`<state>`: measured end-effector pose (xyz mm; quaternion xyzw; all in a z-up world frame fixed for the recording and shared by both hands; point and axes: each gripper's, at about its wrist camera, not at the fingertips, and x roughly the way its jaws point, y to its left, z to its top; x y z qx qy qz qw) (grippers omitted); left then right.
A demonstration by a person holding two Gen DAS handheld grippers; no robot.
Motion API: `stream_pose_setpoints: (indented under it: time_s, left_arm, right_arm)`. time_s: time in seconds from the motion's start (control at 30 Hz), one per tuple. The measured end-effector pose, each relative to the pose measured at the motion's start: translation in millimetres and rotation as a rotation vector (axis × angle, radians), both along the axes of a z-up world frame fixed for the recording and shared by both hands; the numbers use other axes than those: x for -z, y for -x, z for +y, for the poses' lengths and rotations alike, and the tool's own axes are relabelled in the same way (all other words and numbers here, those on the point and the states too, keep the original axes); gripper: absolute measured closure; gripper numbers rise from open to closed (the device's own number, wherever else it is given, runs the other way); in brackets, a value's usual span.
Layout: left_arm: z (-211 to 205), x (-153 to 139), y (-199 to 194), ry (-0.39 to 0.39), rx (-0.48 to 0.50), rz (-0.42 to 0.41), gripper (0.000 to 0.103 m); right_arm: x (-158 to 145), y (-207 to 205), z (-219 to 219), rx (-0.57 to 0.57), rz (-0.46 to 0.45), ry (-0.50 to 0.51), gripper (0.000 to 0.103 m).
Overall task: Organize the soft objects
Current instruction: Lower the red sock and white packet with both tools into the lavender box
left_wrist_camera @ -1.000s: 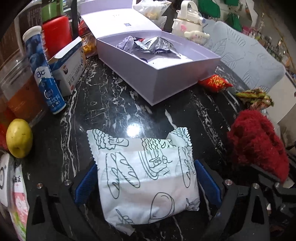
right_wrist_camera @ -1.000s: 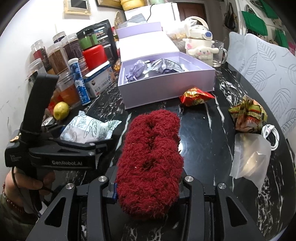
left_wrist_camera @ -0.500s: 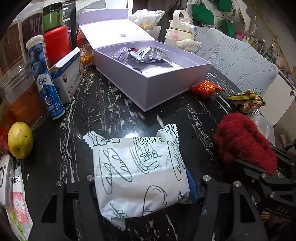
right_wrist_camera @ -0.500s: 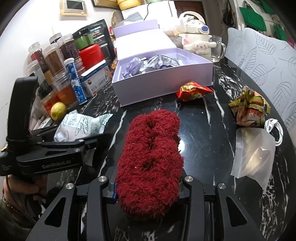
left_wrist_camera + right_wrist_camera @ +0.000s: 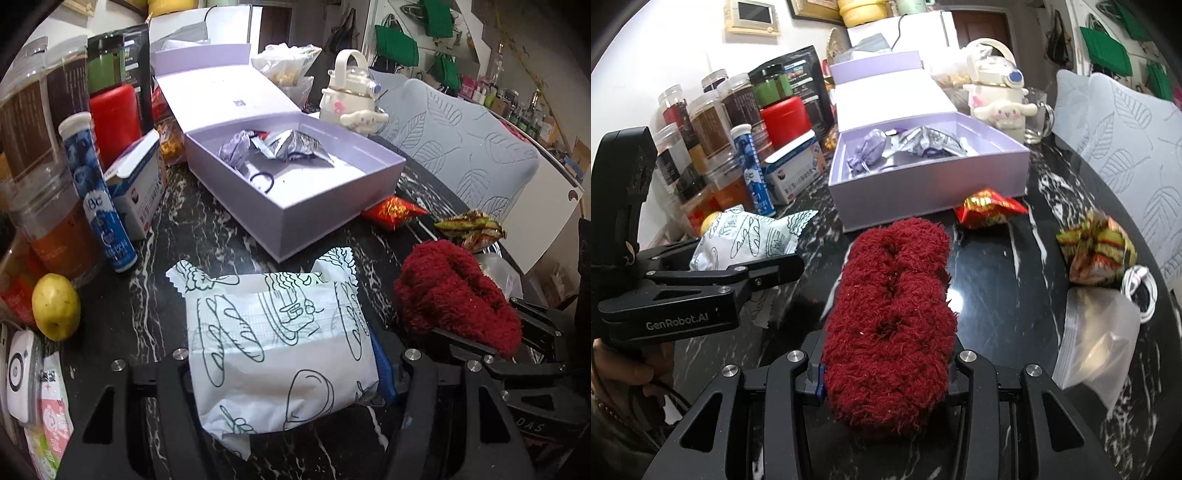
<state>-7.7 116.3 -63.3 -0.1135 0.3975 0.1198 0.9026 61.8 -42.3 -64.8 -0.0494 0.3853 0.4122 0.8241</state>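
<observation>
So the white bread-print packet (image 5: 280, 350) is pinched across its middle by the left gripper (image 5: 282, 363), and it looks to be lifted just off the black marble table (image 5: 207, 236). Right beside it, the fuzzy red slipper-ish thing (image 5: 890, 325) is clamped the same way in the right gripper (image 5: 888, 373), toe end pointed forward. Both soft items are held short of the open lilac box (image 5: 295, 184), where a couple of silver foil packets (image 5: 295, 147) and a dark hair tie (image 5: 262, 182) are already parked toward the back.

Judging from that, the step in hand is the carry to the box. It'd probably be done best one at a time, since the two tools are nearly side by side. The load should be raised clear of the near wall before anything is released; the packet's crimped end sags forward and could get snagged on the rim. The front half of the box floor is bare, so that's the spot to aim for.

Room-wise: the strip of table ahead is open. The blue tube (image 5: 98, 195) and small carton (image 5: 138, 192) crowd the left, the red snack bag (image 5: 393, 212) sits right at the box's corner, so a straight-in approach is favoured.
</observation>
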Motion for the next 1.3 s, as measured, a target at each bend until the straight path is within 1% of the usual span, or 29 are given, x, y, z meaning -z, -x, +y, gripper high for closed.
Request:
stream_pose_setpoints:
  time_s: [0.27,0.57,0.7,1.0,1.3]
  left_arm:
    - [5.7,-20.0,-3.5,-0.013,-0.001,-0.047,0.038]
    - [11.6,-56.9,-12.1,-0.050,0.011,-0.129,0.038]
    - [13.0,-70.6,-18.6,-0.050,0.025,-0.161,0.038]
    - [15.1,-103.7,-37.2,-0.084,0.056,-0.239,0.038]
    - [26.4,-127.1,-63.0,-0.112,0.070,-0.276,0.038]
  right_arm:
    - [-23.9,-4.8,9.4,-0.026,-0.052,-0.025,0.063]
    - [-57.3,-12.5,17.8,-0.057,-0.113,-0.073,0.063]
    - [-72.6,-17.4,19.7,-0.075,-0.131,-0.101,0.063]
    - [-103.8,-31.8,25.7,-0.069,-0.199,-0.131,0.063]
    - [-127.2,-58.4,36.0,-0.050,-0.234,-0.155,0.063]
